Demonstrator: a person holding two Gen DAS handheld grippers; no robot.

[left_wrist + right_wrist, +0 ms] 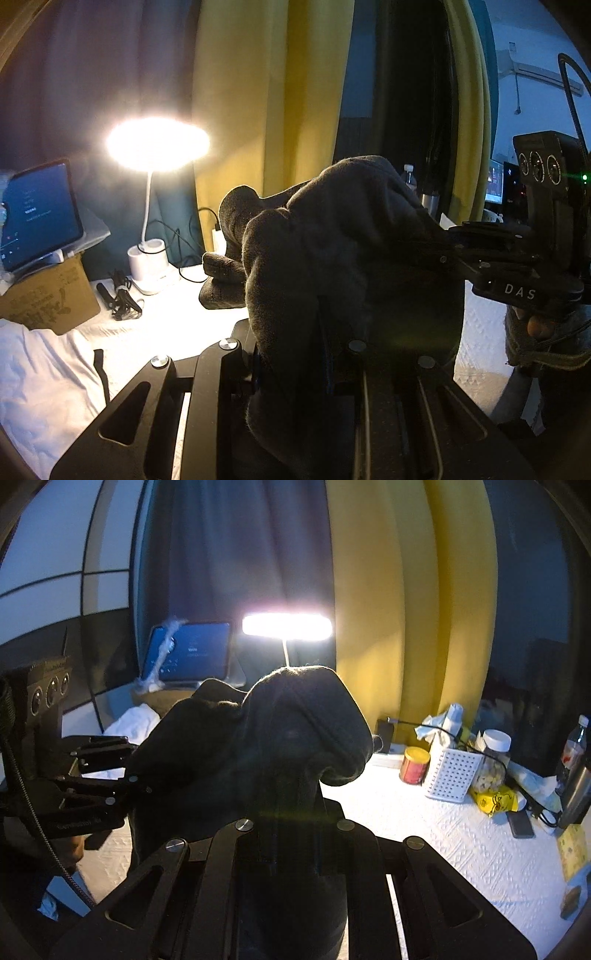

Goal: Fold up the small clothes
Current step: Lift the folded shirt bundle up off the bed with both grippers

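Observation:
A dark grey fleecy garment (332, 236) hangs bunched in the air above the white-covered table (177, 314). My left gripper (295, 332) is shut on it, and the cloth drapes over its fingers and hides the tips. In the left wrist view my right gripper (458, 254) reaches in from the right and pinches the garment's right edge. The right wrist view shows the same garment (295, 723) heaped over my right gripper (291, 812), with the left gripper (136, 779) clamped on its left side. A dark end (221, 280) rests low near the table; I cannot tell whether it is part of the garment.
A lit desk lamp (159, 144) stands at the back, with a tablet (40, 218) on a cardboard box (51, 295) and black cables (120, 295) beside it. At the right are a white basket (450, 771), jars (415, 764), a bottle (574, 746) and yellow curtains (406, 609).

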